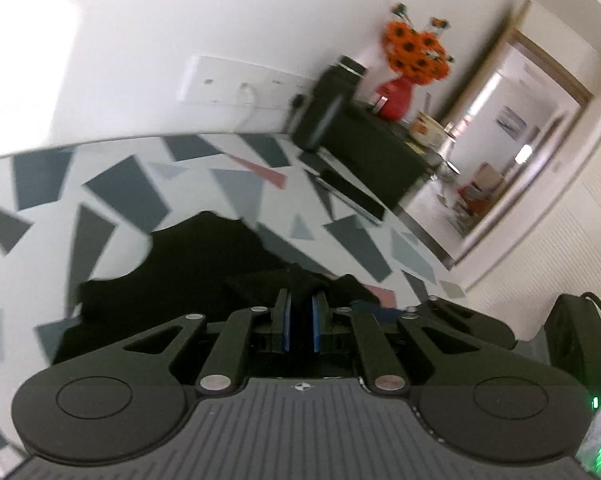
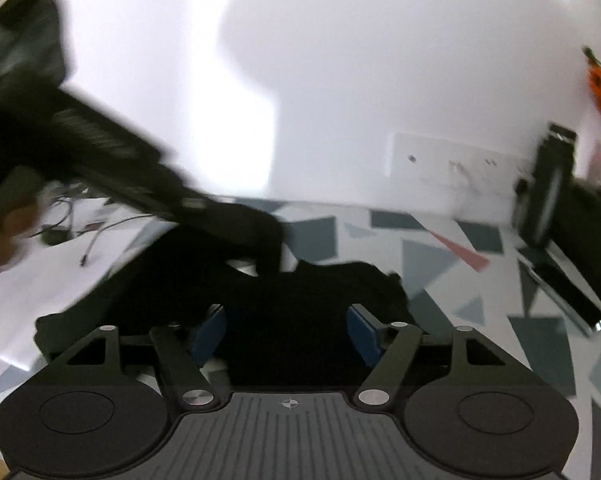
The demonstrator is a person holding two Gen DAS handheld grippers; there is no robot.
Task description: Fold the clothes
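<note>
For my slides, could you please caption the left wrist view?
Left gripper shut on black garment over a geometric-patterned tablecloth.

Orange flowers (image 1: 416,50) in a red vase (image 1: 394,98) — black bottle (image 1: 328,106) beside.

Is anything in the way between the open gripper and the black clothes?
Nothing visible is. The right gripper hangs open directly over the crumpled black garment on the triangle-patterned tabletop. The left gripper is off to the side, pinching that cloth.
</note>
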